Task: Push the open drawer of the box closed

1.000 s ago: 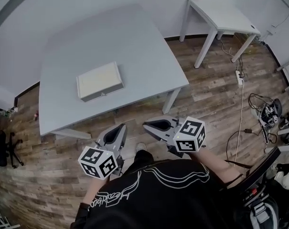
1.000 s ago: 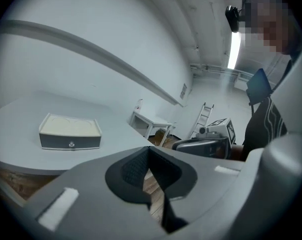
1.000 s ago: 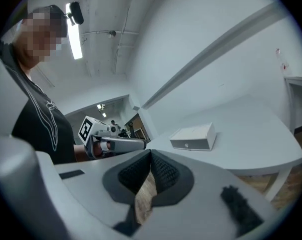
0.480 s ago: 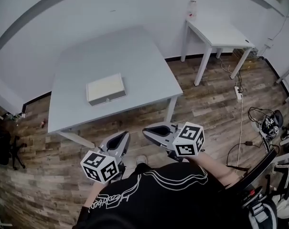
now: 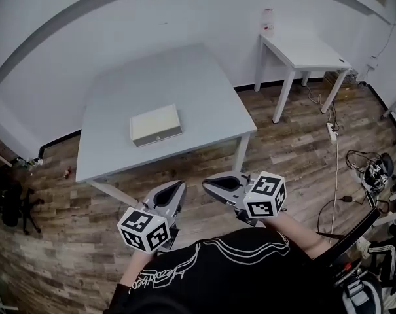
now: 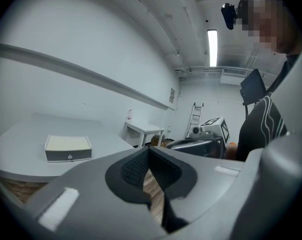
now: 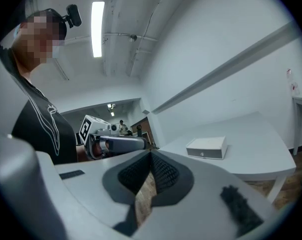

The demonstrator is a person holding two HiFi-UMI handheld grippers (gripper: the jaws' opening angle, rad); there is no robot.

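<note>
A flat box (image 5: 156, 125) with a cream top and a dark grey drawer front lies on the grey table (image 5: 204, 90), well ahead of me. The left gripper view shows the box (image 6: 68, 149) with a small knob on its front, and it appears again as the box (image 7: 206, 147) in the right gripper view. From here I cannot tell how far the drawer stands out. My left gripper (image 5: 178, 187) and right gripper (image 5: 208, 182) hang side by side close to my body, short of the table's near edge. Both are shut and hold nothing.
A small white table (image 5: 302, 51) stands at the right by the wall. Cables and a power strip (image 5: 332, 131) lie on the wooden floor to the right. A dark chair base (image 5: 14, 205) sits at the far left. A ladder (image 6: 196, 115) leans in the background.
The head view has shifted: the table and box now look smaller and sit farther to the right. Both grippers have stayed shut in front of my body.
</note>
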